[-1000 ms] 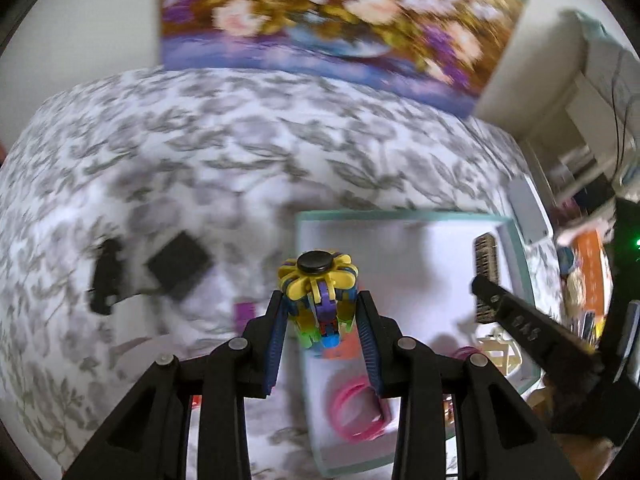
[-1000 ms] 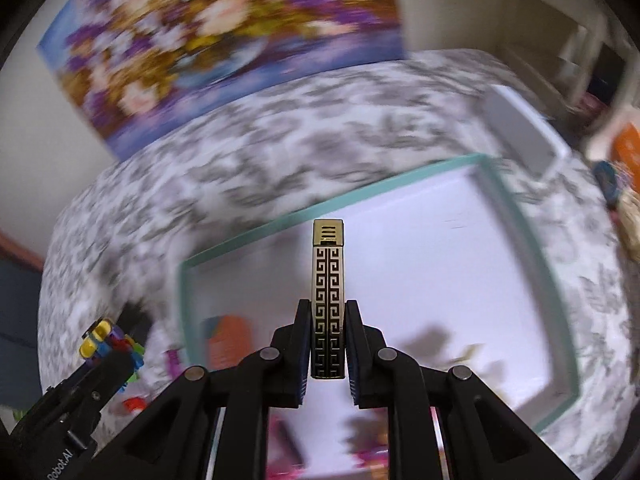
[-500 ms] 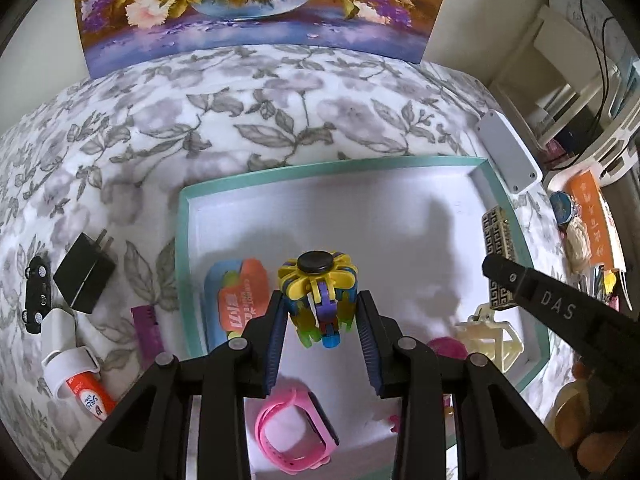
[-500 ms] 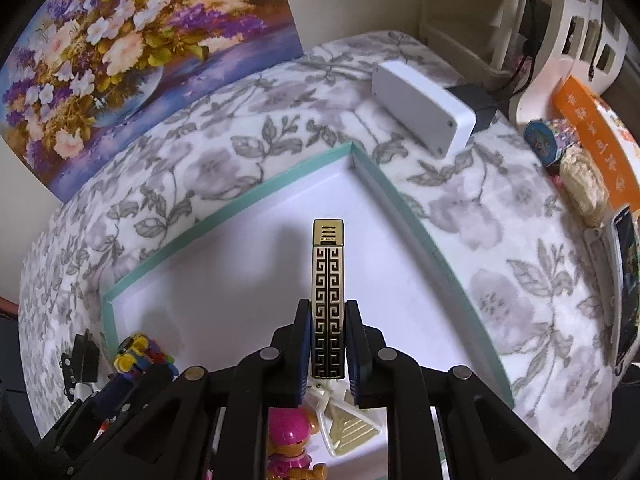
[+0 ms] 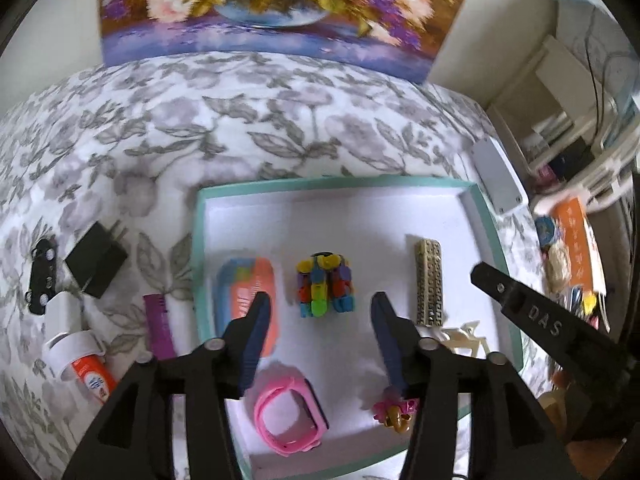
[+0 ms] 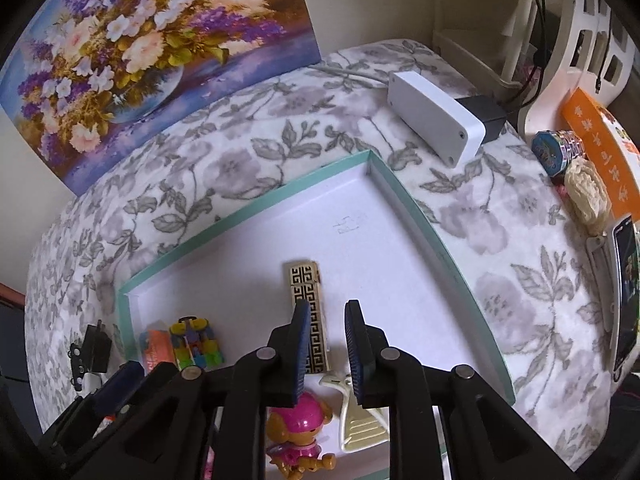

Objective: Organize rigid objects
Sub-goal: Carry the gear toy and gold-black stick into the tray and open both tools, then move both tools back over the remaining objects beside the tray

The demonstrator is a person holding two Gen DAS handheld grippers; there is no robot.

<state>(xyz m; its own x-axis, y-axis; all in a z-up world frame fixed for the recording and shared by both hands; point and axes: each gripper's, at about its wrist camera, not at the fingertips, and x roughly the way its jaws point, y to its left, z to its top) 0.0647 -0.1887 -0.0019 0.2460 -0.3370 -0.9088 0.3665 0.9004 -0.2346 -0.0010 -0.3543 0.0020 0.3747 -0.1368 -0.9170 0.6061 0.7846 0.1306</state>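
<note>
Lying free on the white floor of the teal-rimmed tray (image 5: 486, 216), the multicoloured block toy (image 5: 325, 284) is seen ahead of the left gripper (image 5: 318, 320), whose jaws are opening with nothing pressed. The patterned gold lighter (image 6: 310, 314) lies flat beside the right gripper (image 6: 328, 344); its narrow jaws are opening, empty.

We see a floral-clothed tabletop (image 5: 248, 128) carrying a teal-rimmed tray (image 5: 336, 181), a black charger (image 5: 96, 258), a purple comb (image 5: 158, 320) and a white box (image 6: 434, 122).
</note>
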